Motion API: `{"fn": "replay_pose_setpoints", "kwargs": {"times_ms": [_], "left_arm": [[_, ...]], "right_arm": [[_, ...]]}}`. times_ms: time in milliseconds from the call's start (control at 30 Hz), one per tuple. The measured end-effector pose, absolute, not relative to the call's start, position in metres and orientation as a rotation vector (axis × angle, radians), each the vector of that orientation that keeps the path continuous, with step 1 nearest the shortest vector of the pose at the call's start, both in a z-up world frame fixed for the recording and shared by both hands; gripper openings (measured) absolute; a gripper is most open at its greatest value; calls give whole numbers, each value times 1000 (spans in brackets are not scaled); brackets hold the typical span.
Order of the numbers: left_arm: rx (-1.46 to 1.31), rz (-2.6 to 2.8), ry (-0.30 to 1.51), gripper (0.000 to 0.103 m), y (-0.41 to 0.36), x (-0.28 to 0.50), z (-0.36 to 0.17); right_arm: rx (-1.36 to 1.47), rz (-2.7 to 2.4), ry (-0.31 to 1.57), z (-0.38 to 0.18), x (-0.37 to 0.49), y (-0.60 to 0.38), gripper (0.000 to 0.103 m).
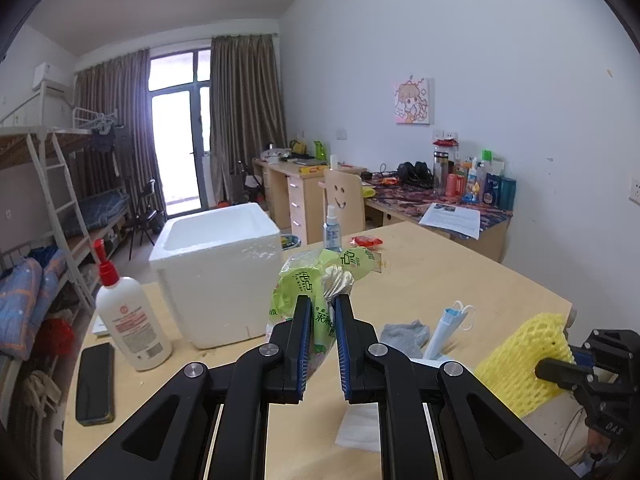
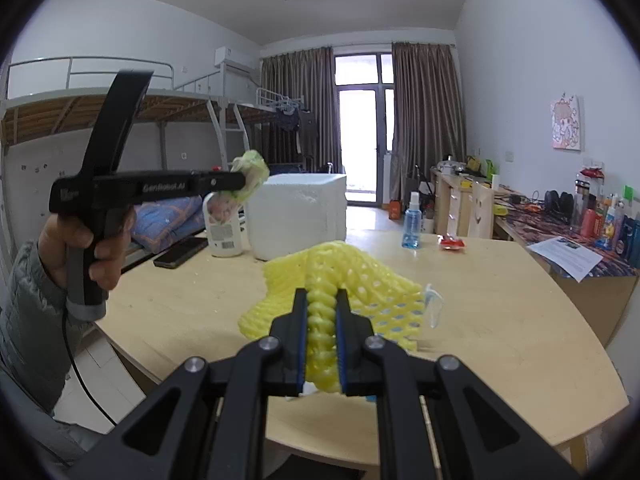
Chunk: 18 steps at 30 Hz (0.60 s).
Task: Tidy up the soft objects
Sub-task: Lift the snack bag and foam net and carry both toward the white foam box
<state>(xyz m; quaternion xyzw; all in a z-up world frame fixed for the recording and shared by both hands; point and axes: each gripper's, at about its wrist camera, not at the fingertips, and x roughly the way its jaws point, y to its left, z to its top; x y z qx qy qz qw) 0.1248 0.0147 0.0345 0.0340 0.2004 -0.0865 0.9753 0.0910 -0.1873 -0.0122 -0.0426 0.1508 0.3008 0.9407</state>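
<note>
My left gripper [image 1: 322, 312] was clamped on the green plastic bag [image 1: 316, 284], held up just short of the foam box [image 1: 218, 268] ahead; my right gripper [image 2: 322, 312] pinched the yellow foam net [image 2: 340, 280] above the table [image 2: 500, 340]. I judged the slack bag might slip, or snag the box rim. The box's inside was hidden from me

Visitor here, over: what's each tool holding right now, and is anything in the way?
Left tool shut on green plastic bag, lifted. Right tool shut on yellow foam net. White foam box open ahead; nothing blocks it.
</note>
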Motion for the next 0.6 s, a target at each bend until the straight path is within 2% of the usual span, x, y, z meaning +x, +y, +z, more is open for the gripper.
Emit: {"fn": "replay_pose_setpoints", "kwargs": {"times_ms": [600], "left_arm": [[-25, -47, 311, 13, 48, 87, 35]], "right_arm": [[-130, 698, 270, 5, 105, -137, 15]]}}
